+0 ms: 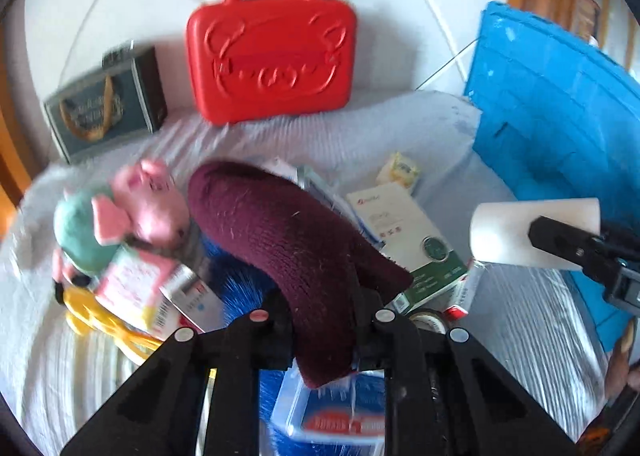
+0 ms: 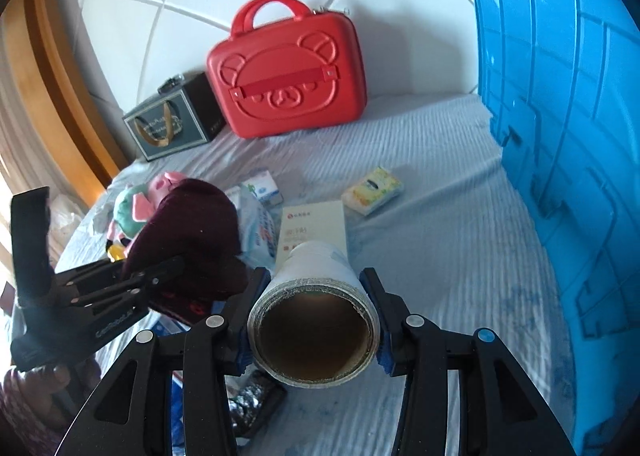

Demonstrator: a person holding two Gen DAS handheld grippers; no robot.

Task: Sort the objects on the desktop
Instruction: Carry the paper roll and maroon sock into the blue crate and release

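Blur smears the plush pig (image 1: pixel 154 203); maroon hat (image 1: pixel 288 240) hides boxes beneath.

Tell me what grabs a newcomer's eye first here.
Probably the red bear-face case standing upright against the white wall at the back, and the big blue crate on the right. Up close, the right gripper clamps a white roll, the left gripper a maroon knit piece.
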